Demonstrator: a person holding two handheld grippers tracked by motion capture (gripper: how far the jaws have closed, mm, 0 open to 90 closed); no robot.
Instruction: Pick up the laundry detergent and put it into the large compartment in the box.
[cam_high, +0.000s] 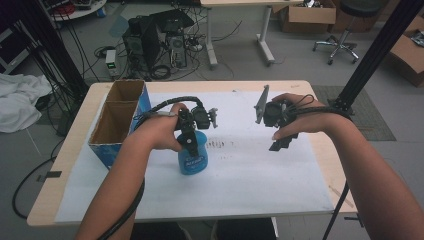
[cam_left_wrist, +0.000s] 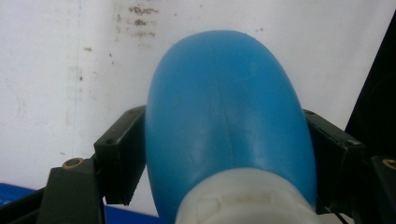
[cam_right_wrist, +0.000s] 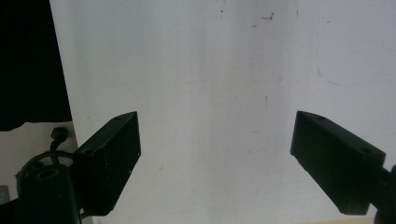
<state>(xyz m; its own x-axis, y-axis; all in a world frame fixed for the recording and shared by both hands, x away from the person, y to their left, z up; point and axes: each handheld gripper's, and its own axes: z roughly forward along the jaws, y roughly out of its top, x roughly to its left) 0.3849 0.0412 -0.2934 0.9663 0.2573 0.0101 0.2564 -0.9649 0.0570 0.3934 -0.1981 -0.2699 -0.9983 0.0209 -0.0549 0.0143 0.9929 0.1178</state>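
Blue bottle (cam_high: 192, 161) with white neck, upright right of the cardboard box (cam_high: 116, 120); left claw (cam_left_wrist: 219, 154) pinching it; label blurred; right claw (cam_right_wrist: 215, 158) spread.

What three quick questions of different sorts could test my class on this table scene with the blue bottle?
1. True or false: the left tool has its jaws on either side of the bottle.
2. Multiple choice: the right tool is A) shut on the bottle, B) open above the white sheet, C) inside the box.
3. Short answer: on which side of the bottle, in the high view, does the box stand?

Key
1. True; the jaws flank the blue body just above the white cap.
2. B; nothing lies between its jaws.
3. The left, at the table's left edge.
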